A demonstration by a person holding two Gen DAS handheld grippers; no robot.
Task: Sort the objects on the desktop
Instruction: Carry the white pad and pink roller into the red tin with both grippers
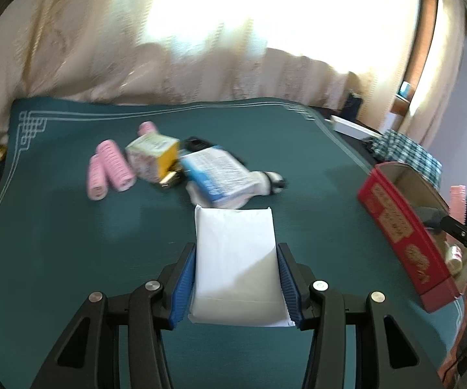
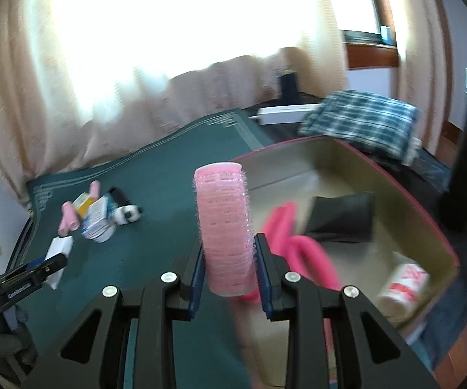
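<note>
The left gripper (image 1: 236,278) is squeezed on a white packet (image 1: 235,259) that sits low over the green mat (image 1: 71,243). At 11 o'clock from the packet lie pink rollers (image 1: 110,170), a small box (image 1: 152,157) and a blue and white pack (image 1: 219,173). The right gripper (image 2: 228,267) is clamped on a pink hair roller (image 2: 223,227), held standing up. At 3 o'clock from it is the red box (image 2: 428,220), with bright pink things (image 2: 295,243) and a dark pouch (image 2: 343,217) inside.

Bristly pink plastic roller (image 2: 225,230), smooth white packet (image 1: 236,259), matt green mat (image 1: 71,243).
</note>
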